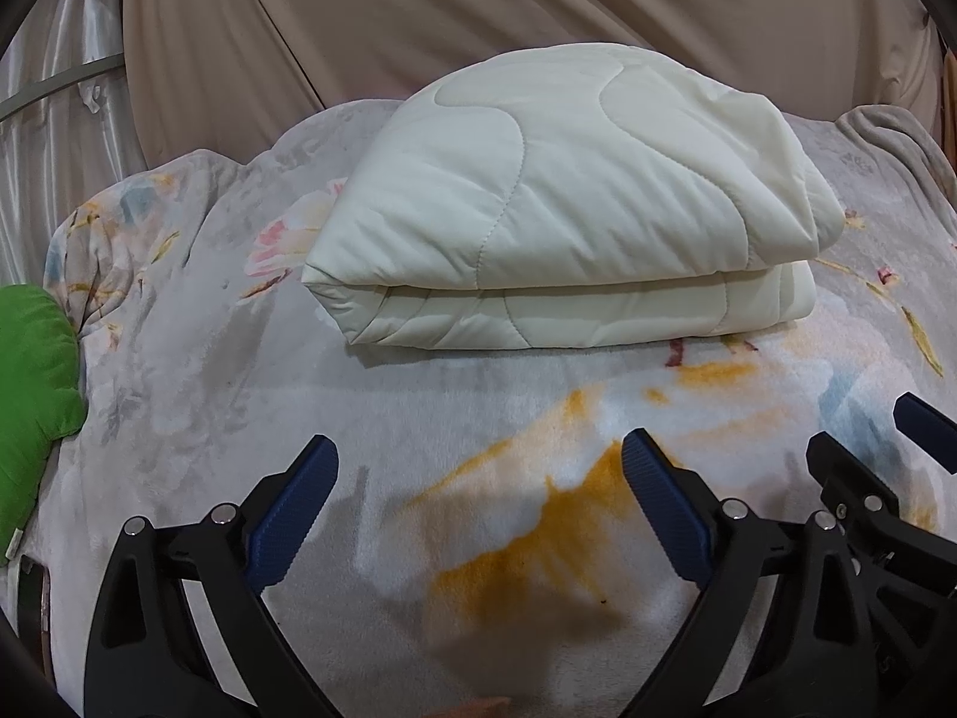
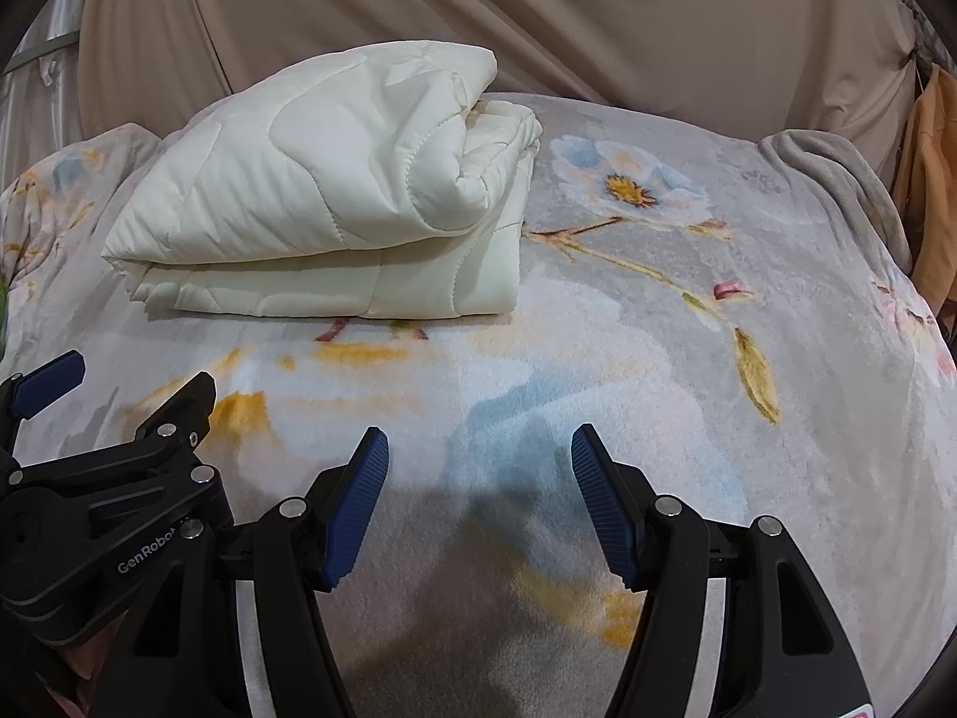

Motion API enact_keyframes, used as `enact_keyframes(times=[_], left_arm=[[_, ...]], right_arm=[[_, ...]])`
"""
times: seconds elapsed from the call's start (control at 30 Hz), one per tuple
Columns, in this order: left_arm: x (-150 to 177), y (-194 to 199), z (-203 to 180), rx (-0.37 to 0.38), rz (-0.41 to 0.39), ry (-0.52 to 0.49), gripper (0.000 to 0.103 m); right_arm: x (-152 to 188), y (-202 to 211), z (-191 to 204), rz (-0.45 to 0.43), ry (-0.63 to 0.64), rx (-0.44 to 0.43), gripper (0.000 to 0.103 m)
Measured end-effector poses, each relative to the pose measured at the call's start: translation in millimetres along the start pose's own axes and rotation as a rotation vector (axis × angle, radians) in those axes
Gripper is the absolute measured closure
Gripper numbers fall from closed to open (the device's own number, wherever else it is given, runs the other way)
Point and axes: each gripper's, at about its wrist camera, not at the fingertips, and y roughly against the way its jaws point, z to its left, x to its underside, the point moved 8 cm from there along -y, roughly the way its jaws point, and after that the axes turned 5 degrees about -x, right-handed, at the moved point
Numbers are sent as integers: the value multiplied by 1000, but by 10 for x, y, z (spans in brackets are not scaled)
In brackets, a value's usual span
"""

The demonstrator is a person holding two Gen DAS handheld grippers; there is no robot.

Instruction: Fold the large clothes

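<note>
Beyond both open jaws: folded quilt (image 1: pixel 556 203), untouched, on blanket (image 1: pixel 239 419).

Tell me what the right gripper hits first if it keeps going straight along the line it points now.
Most likely the floral blanket itself: the right gripper, jaws open and empty, points down at bare fabric. The folded cream quilt lies farther back and left of that line, so it would probably be missed, though depth is hard to judge.

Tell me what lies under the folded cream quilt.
The folded cream quilt rests on a floral fleece blanket that spreads out around it. Whatever lies beneath that blanket is covered, and the blanket's pattern directly under the quilt is hidden too.
</note>
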Motion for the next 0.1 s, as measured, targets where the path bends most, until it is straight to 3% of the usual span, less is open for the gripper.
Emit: enact_keyframes(times=[0.1], left_arm=[[-1, 2, -2, -1, -1, -1, 11]], right_arm=[[-3, 6, 3, -4, 3, 3, 41]])
